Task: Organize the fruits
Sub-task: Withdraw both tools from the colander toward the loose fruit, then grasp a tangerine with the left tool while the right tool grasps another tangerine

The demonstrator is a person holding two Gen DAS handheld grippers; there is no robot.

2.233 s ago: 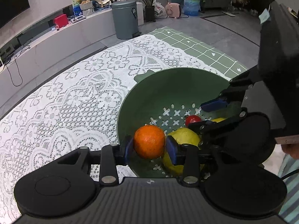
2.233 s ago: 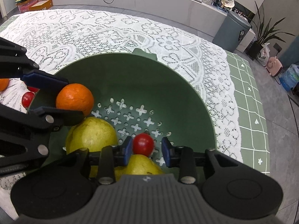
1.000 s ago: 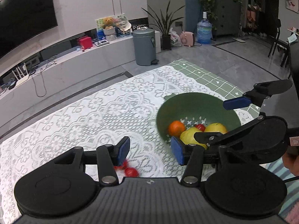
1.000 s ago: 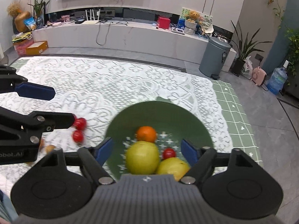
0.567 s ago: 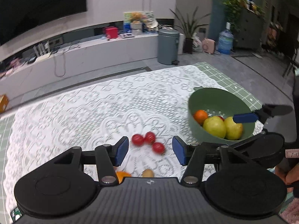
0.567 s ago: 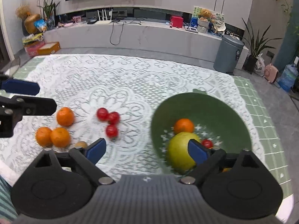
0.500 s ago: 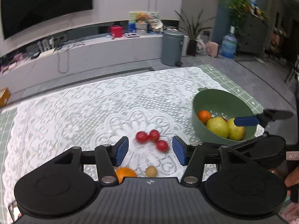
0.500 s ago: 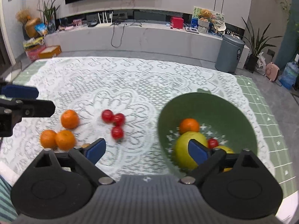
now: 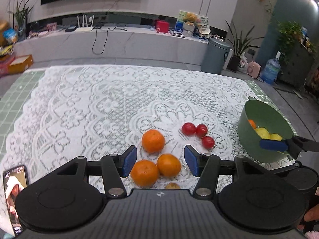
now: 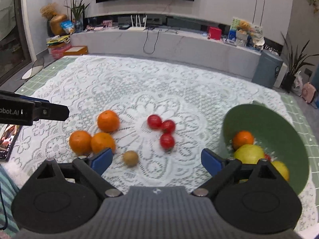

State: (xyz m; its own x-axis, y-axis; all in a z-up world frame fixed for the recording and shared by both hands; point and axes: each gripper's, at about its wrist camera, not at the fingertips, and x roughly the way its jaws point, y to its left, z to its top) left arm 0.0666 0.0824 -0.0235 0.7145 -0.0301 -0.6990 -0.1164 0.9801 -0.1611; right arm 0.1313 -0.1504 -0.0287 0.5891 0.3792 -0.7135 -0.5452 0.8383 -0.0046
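Lace cloth [image 10: 139, 79] covers the tabletop. We hold both the left gripper [image 9: 160, 160] and the right gripper [image 10: 156, 158] released and empty. At the right edge, the bowl [image 10: 279, 123] contains one orange [image 10: 242, 139] and two pears [image 10: 249, 154]. Left to do: three oranges [image 10: 108, 120], three tomatoes [image 10: 167, 141] and a kiwi [image 10: 130, 158] near the front edge.

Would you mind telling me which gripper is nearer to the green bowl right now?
Right. The right gripper hangs open with one finger just beside the green bowl. The left gripper is open over the three oranges, well away from it.
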